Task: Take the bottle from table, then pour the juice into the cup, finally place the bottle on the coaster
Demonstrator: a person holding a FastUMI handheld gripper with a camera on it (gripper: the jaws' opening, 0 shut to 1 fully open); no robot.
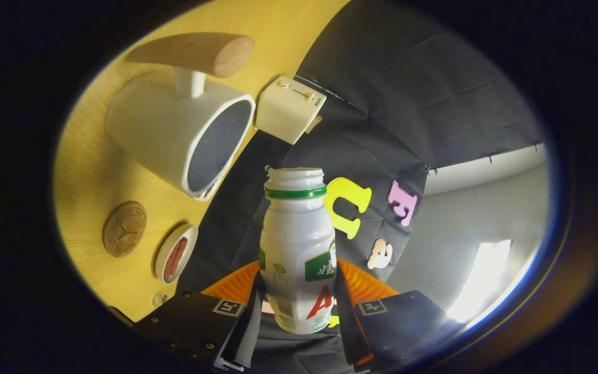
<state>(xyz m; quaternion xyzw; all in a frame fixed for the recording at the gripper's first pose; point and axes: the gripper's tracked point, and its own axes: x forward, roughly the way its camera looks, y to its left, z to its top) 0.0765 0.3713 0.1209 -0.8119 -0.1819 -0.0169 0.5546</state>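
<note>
We see the capless white plastic bottle (pixel 298 249) at centre, white wooden-handled cup (pixel 174 130) upper left, round brown coaster (pixel 124 229) at left.

The bottle's (pixel 299 249) lower sides are hidden behind the gripper's (pixel 299 306) fingers. Left of the bottle, a small clear thing (pixel 159 298) is too tiny to tell.

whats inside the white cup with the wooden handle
The white cup with the wooden handle shows a dark speckled inner wall with no juice visible; its bottom is hidden. The gripper holds the white plastic bottle, uncapped.
</note>
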